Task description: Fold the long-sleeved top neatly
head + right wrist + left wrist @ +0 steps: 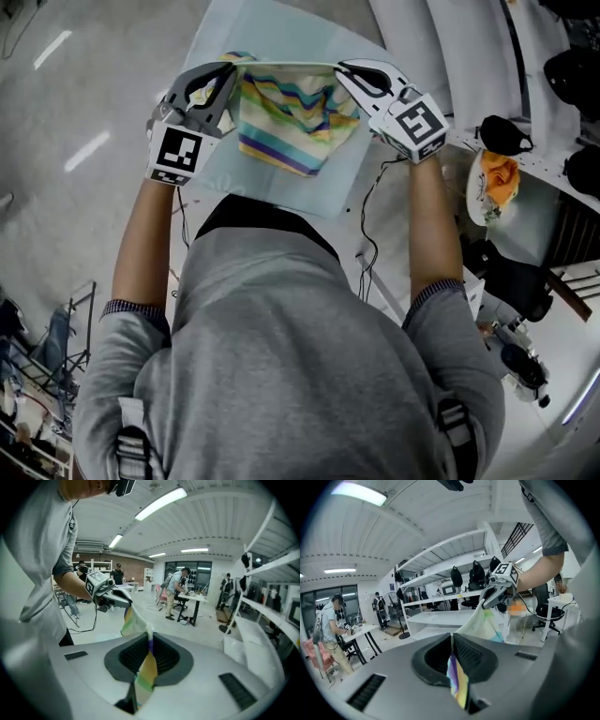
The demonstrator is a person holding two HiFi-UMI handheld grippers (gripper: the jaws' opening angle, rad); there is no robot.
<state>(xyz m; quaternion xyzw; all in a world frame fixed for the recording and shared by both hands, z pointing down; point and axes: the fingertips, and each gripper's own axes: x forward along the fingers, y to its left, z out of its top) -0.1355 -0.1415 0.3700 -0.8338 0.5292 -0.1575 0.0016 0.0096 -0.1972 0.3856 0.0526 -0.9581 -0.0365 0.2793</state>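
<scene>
Head view: I hold the top (291, 117) up above the pale table (281, 28), stretched between the left gripper (225, 77) and the right gripper (345, 73). I cannot make out its sleeves in the bunched cloth.

Left gripper view: jaws clamped on a striped edge, with white shelves (440, 616) behind.

Right gripper view: jaws pinching striped cloth, with a desk (197, 597) and people (176, 592) beyond, small.

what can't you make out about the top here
- Head view: the striped top hangs bunched between the left gripper and right gripper, so its sleeves cannot be picked out.
- Head view: whether its lower edge clears the table cannot be told from above.
- Gripper views: little of the top shows; each gripper's body hides the rest.
</scene>
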